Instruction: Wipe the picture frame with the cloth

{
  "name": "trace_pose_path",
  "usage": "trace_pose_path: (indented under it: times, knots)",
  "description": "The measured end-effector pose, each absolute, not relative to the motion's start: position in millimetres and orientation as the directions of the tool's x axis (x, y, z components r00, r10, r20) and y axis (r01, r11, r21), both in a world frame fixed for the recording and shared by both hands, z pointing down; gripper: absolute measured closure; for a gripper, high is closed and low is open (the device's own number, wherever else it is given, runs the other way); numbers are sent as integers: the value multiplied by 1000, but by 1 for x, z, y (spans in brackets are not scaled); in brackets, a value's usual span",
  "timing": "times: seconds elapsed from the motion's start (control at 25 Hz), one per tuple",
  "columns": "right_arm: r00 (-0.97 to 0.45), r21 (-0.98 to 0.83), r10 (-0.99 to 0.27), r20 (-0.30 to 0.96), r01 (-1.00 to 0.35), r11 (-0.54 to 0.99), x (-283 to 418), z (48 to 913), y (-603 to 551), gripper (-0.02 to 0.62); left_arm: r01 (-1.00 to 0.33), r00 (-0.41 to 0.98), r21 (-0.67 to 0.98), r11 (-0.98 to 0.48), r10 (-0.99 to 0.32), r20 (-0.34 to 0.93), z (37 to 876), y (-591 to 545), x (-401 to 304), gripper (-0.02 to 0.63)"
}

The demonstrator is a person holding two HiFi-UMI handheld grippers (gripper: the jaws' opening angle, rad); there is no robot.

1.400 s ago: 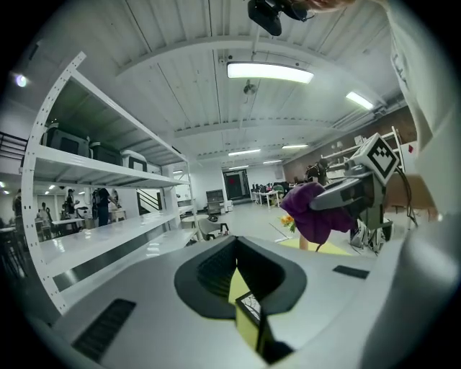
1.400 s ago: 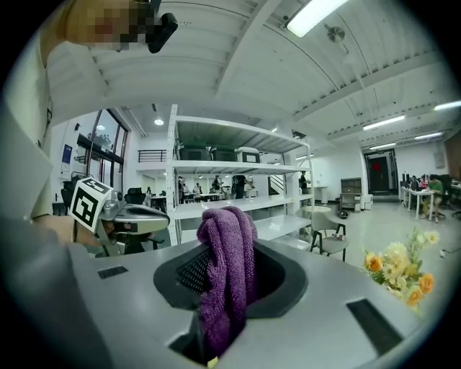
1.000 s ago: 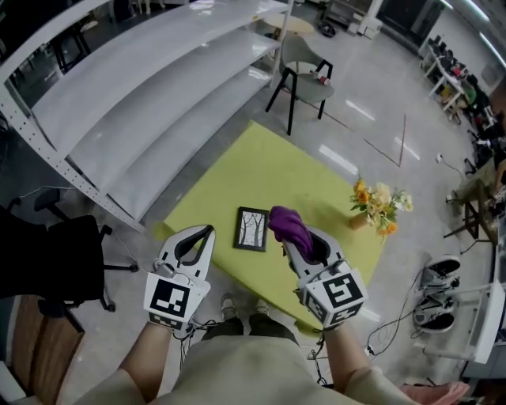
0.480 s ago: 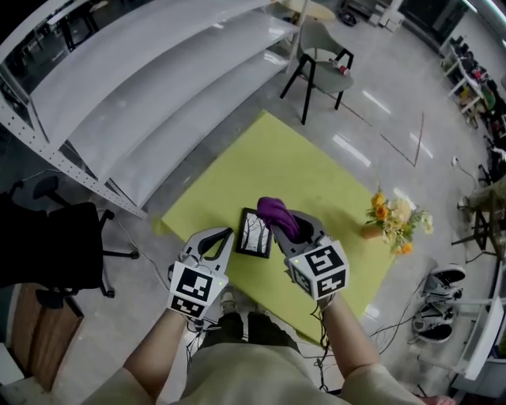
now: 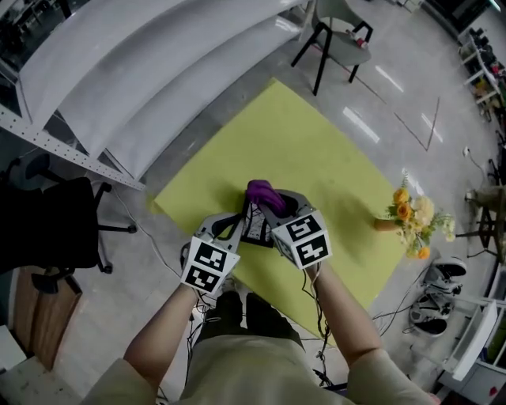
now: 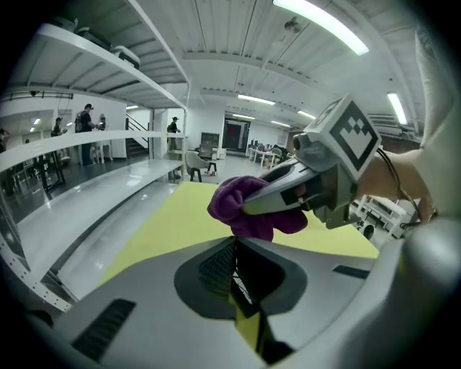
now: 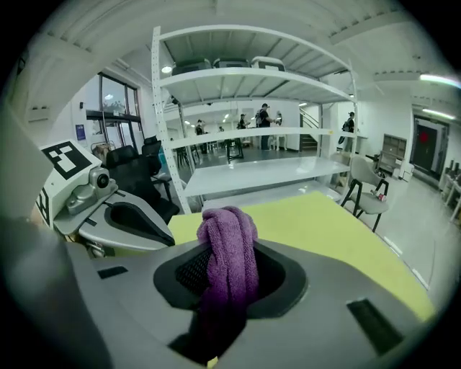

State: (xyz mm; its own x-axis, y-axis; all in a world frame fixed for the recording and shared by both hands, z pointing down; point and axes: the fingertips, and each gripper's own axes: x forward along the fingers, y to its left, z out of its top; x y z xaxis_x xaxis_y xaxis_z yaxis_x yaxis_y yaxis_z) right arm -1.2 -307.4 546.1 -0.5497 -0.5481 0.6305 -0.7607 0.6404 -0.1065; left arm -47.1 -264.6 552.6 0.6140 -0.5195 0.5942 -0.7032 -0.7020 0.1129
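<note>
A small black picture frame with a pale print stands near the front of the yellow-green table, mostly hidden between my two grippers. My left gripper is shut on the frame's left edge; in the left gripper view the frame shows edge-on between the jaws of the left gripper. My right gripper is shut on a bunched purple cloth, which sits at the frame's far top edge. The cloth fills the right gripper's jaws and hangs just ahead of the left gripper as the cloth.
A small vase of orange and yellow flowers stands at the table's right corner. White shelving runs along the left, a grey chair stands beyond the table, and a black office chair sits at my left.
Both grippers moved forward and closer together onto the frame. The left gripper, open before, is now shut on the frame's edge. The cloth has come to the frame's top.
</note>
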Motion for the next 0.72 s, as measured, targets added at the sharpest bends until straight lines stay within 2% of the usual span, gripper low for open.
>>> trace_pose_path:
  times: [0.4, 0.6, 0.72]
  knots:
    - [-539, -133, -454, 709, -735, 665, -21, 621, -316, 489, -704, 575, 171, -689, -411, 707, 640, -261, -44, 598]
    - [-516, -121, -422, 745, -727, 676, -21, 644, -309, 489, -706, 556, 187, -683, -370, 744, 663, -255, -43, 598]
    - [-494, -119, -406, 769, -734, 669, -12, 656, -302, 488, -688, 538, 143, -712, -368, 758, 663, -254, -41, 598]
